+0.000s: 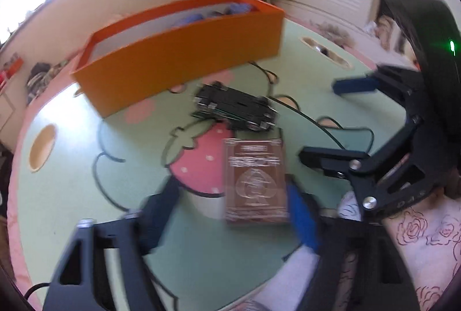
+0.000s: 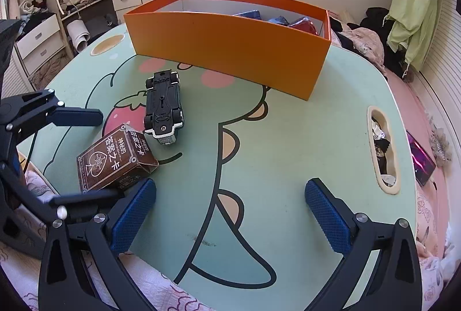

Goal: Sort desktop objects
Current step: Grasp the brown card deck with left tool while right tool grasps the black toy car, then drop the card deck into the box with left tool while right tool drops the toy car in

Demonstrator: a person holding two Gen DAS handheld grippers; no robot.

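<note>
Both tongs gape: left tongs (image 1: 230, 213) seemingly straddle card box (image 1: 255, 181); right tongs (image 2: 230, 213) over bare table (image 2: 288, 138).

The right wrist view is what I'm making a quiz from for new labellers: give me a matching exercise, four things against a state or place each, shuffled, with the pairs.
Things:
1. black toy car
2. brown card box with a spade emblem
3. orange rectangular cardboard box
4. right gripper

States or places:
A. open, with nothing between its blue pads
B. lies upside down, wheels up
C. holds blue and red wrapped items
D. lies between the left gripper's open fingers

Pairs: 1-B, 2-D, 3-C, 4-A
</note>
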